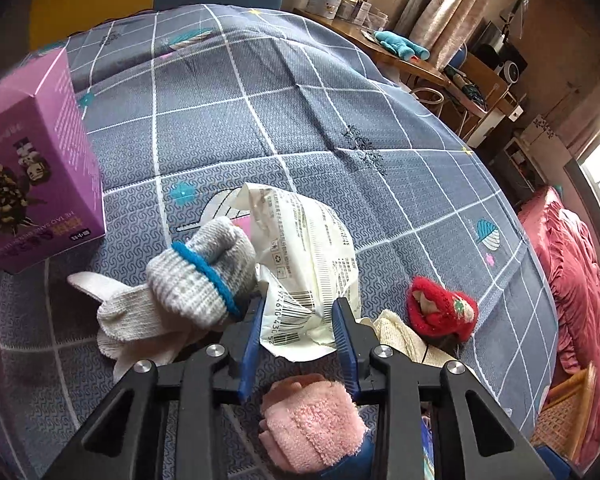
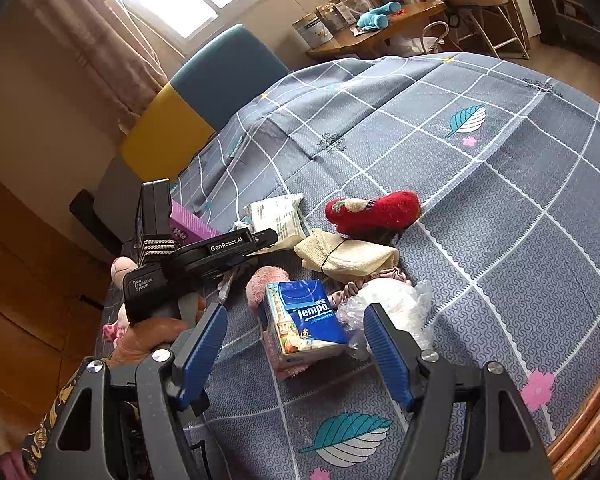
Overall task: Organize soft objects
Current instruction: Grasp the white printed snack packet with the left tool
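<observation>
My left gripper is shut on the lower end of a crumpled white printed packet, which lies on the grey checked bedsheet. A grey glove with a blue band rests on white gloves just left of the fingers. A pink fluffy sock lies under the gripper. A red knitted piece and a cream cloth are to the right. My right gripper stands open, its pads apart from the blue Tempo tissue pack between its fingers.
A purple carton stands on the bed at the left. In the right wrist view a white item in clear plastic and a scrunchie lie beside the tissue pack. A person's hand holds the left gripper. A wooden desk stands beyond the bed.
</observation>
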### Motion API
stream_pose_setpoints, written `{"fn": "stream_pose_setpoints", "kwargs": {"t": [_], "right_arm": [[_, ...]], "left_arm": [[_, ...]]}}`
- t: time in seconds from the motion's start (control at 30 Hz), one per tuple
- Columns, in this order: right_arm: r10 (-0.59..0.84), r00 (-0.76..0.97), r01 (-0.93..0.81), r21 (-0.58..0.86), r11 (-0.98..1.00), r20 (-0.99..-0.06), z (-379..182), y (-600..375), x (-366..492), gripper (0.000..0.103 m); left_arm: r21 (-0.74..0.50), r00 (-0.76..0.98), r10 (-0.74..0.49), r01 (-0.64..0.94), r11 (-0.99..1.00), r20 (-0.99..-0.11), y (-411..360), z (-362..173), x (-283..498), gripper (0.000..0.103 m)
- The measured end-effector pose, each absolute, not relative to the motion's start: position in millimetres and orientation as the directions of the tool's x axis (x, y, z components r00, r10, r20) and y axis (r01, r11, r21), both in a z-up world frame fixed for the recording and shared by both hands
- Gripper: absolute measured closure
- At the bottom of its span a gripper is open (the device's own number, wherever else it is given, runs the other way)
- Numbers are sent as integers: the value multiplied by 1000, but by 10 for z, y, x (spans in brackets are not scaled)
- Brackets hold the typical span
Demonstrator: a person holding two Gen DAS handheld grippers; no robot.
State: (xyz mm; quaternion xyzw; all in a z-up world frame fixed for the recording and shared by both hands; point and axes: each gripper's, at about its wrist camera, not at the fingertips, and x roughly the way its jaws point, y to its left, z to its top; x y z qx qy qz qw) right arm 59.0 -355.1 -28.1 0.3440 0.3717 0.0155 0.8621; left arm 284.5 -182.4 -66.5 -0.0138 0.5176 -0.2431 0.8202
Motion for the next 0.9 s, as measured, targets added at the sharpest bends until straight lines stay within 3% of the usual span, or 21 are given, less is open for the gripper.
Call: {"fn": "stream_pose_setpoints", "kwargs": {"t": [0.07, 0.3, 0.53, 0.7, 0.8, 0.87, 0.9], "right_arm": [[281, 724, 233, 606, 760, -630, -287, -3558, 589, 31], [280, 712, 241, 599, 764, -644, -299, -3556, 604, 31], [269, 713, 251, 593, 765, -648, -301, -3572, 592, 31], [255, 703, 262, 575, 775, -664, -297, -3553, 594, 31], [243, 697, 264, 557, 788, -675, -287, -3525, 592, 31], [235, 693, 270, 547, 793, -682, -286, -3511, 592, 31], [232, 690, 273, 544, 793, -685, -289, -3508, 591, 31]], "left_arm": [[-290, 352, -422, 371, 882, -836, -1809, -670, 2865, 82], [-331, 365, -488, 415, 847, -793, -1631, -359, 2696, 88], [-411, 362, -555, 403, 818, -749, -965, -73, 2255, 88], [-407, 357, -512, 331, 851, -781, -382, -199, 1804, 87], [-372, 345, -453, 276, 886, -822, -129, -365, 1670, 74], [-288, 367, -358, 232, 929, -859, 4, -448, 1609, 49], [-258, 373, -329, 228, 939, -867, 36, -469, 1593, 42]]}}
